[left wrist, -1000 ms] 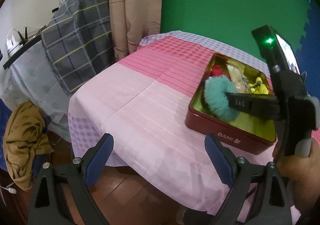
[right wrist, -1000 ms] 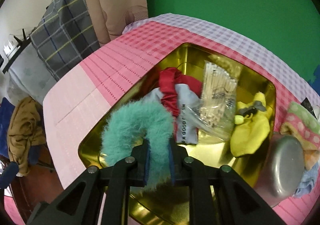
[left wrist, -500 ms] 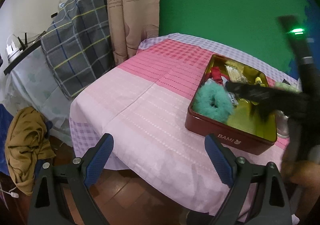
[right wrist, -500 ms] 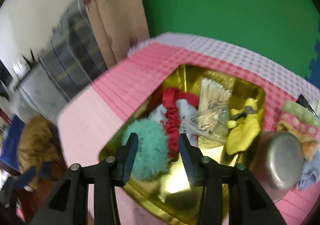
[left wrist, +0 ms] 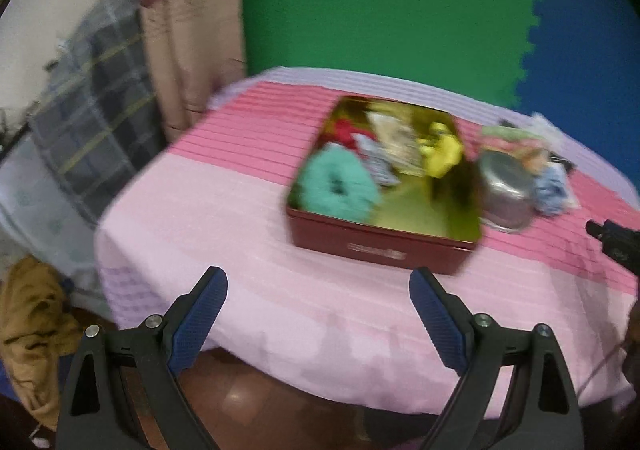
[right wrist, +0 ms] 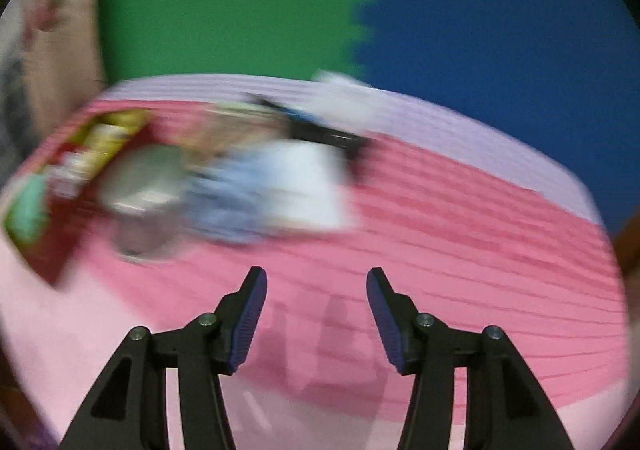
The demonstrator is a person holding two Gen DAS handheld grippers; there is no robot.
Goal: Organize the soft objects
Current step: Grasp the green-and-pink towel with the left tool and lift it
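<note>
A red tin (left wrist: 380,246) with a gold inside stands on the pink cloth. In it lie a fluffy teal scrunchie (left wrist: 338,185), a red cloth (left wrist: 344,129), a clear packet (left wrist: 396,137) and a yellow soft piece (left wrist: 442,147). My left gripper (left wrist: 318,310) hangs open over the table's near edge, short of the tin, with nothing between its fingers. My right gripper (right wrist: 316,310) is over bare pink cloth to the right of the tin (right wrist: 52,250); its jaws are opening and empty. A light blue cloth (right wrist: 228,201) lies blurred ahead of it.
A metal bowl (left wrist: 506,189) sits just right of the tin, with a pile of cloths (left wrist: 532,153) behind it. A plaid-covered piece of furniture (left wrist: 92,121) and a curtain (left wrist: 192,29) stand to the left. A brown garment (left wrist: 32,322) lies on the floor.
My right gripper let go of the teal scrunchie, which now lies in the tin, and swung away to the right while its jaws spread. My left gripper shifted a little towards the tin.
</note>
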